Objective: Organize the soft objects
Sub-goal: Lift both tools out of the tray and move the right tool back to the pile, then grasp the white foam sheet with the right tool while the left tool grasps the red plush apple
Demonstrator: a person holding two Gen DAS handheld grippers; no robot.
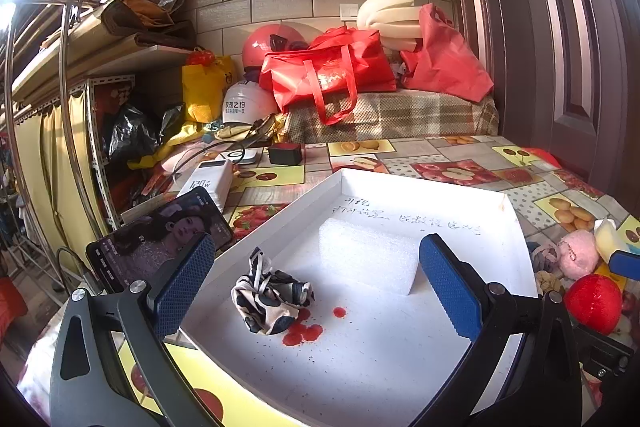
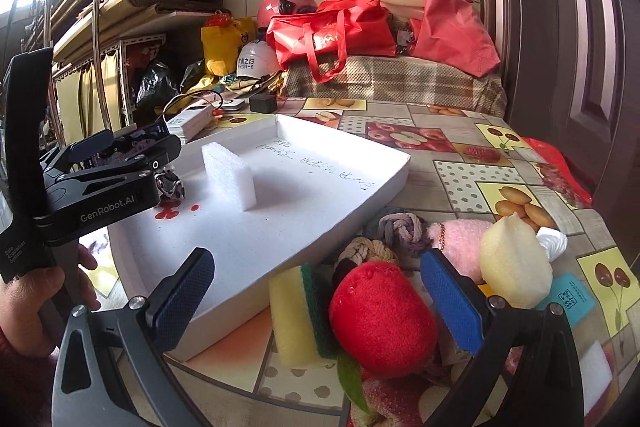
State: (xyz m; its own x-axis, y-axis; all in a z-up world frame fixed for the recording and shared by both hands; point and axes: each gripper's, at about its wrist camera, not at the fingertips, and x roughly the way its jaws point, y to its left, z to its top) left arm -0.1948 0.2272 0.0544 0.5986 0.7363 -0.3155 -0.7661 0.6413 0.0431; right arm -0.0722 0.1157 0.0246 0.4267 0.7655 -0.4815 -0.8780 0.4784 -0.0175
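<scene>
Foam block [image 1: 368, 255] and crumpled patterned cloth [image 1: 270, 297] lay inside the white tray [image 1: 516, 227], probably as sorted items. Left gripper [image 1: 316, 287] hung over the tray with fingers apart and empty. Right gripper [image 2: 316, 287], also spread wide, faced the red sponge [image 2: 380, 311] beside the tray, likely to pick it.

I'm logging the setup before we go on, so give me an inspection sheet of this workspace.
Surface: fruit-print tablecloth bearing a white tray.
Job's things: white foam block and crumpled patterned cloth in the tray; red sponge, yellow scouring sponge, pink plush, rope knots beside it.
Clutter: phone, power bank, red stains in the tray.
Grippers: left gripper open over the tray; right gripper open around the red sponge.
Cables: cable by the power bank.
Surroundings: red bags, helmets, shelving.
</scene>
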